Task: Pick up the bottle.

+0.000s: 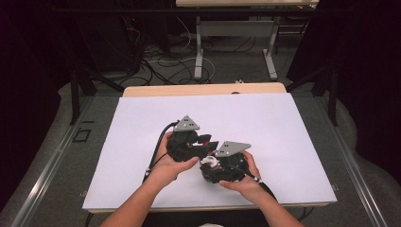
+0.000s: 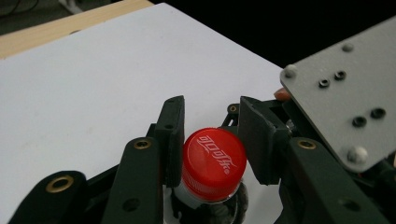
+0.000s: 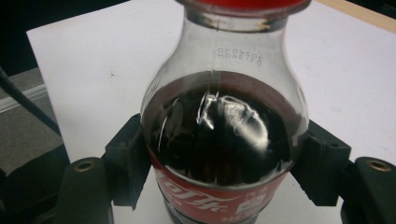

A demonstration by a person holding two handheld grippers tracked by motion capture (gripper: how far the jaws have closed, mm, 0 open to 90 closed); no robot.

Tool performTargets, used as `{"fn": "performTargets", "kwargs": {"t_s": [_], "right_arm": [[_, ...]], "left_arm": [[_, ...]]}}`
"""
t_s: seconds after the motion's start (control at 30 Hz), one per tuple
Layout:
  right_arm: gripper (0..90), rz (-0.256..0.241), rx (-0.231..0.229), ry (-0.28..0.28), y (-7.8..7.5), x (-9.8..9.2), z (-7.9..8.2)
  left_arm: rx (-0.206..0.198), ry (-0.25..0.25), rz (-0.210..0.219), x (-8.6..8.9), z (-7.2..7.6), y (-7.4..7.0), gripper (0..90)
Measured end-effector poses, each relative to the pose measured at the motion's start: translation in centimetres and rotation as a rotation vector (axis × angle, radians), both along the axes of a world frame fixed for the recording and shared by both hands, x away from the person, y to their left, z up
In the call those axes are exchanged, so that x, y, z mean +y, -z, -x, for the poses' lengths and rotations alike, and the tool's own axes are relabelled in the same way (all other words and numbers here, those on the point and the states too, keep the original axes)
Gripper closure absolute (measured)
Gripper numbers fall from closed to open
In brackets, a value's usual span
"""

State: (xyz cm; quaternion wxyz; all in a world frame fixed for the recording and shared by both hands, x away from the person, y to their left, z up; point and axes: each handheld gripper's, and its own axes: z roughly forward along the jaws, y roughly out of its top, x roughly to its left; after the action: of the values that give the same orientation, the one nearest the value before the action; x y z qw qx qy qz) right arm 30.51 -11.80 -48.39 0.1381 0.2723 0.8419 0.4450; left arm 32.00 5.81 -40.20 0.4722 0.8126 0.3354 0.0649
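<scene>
Both grippers meet centre-low in high view, over white table (image 1: 265, 123). Right gripper (image 3: 219, 163) clenched round cola bottle (image 3: 224, 135) at its body; left gripper (image 2: 212, 140) w/ jaws around red cap (image 2: 213, 161), touching on one side.

One clear plastic cola bottle with dark drink and a red label (image 3: 224, 140) is showing, wearing one red screw cap with white lettering (image 2: 213, 163). Two black two-jaw grippers are sitting in two hands: the left gripper (image 1: 201, 142) and the right gripper (image 1: 213, 165). Two grey three-cornered plates are topping them. One white rectangular tabletop (image 1: 265, 123) is lying beneath.
</scene>
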Motion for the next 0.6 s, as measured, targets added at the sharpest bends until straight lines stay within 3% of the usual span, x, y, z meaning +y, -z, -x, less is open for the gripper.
{"fn": "performTargets", "kwargs": {"t_s": [0.03, 0.17, 0.27, 0.3, 0.43, 0.6], "right_arm": [[29.6, 0.001, 0.002, 0.006, 0.0, 0.1, 0.0], [29.6, 0.015, 0.003, 0.001, 0.1, 0.0, 0.0], [29.6, -0.005, 0.003, 0.007, 0.1, 0.1, 0.1], [29.6, -0.01, 0.009, -0.001, 0.0, 0.0, 0.1], [29.6, -0.016, 0.001, -0.005, 0.1, -0.1, -0.1], [29.6, -0.025, 0.015, -0.019, 0.0, -0.2, -0.2]], "left_arm": [[0.015, -0.022, -0.003, 0.0, 0.0, 0.0, 62.5], [0.043, -0.035, -0.008, -0.1, 0.0, -0.2, 62.6], [0.049, -0.019, 0.02, 0.0, 0.1, -0.2, 57.0], [0.022, 0.007, 0.023, 0.3, -0.1, -0.3, 54.7], [-0.001, 0.053, 0.018, 1.0, 0.0, -0.6, 49.3], [0.003, 0.093, 0.012, 1.7, -0.1, -0.3, 47.1]]}}
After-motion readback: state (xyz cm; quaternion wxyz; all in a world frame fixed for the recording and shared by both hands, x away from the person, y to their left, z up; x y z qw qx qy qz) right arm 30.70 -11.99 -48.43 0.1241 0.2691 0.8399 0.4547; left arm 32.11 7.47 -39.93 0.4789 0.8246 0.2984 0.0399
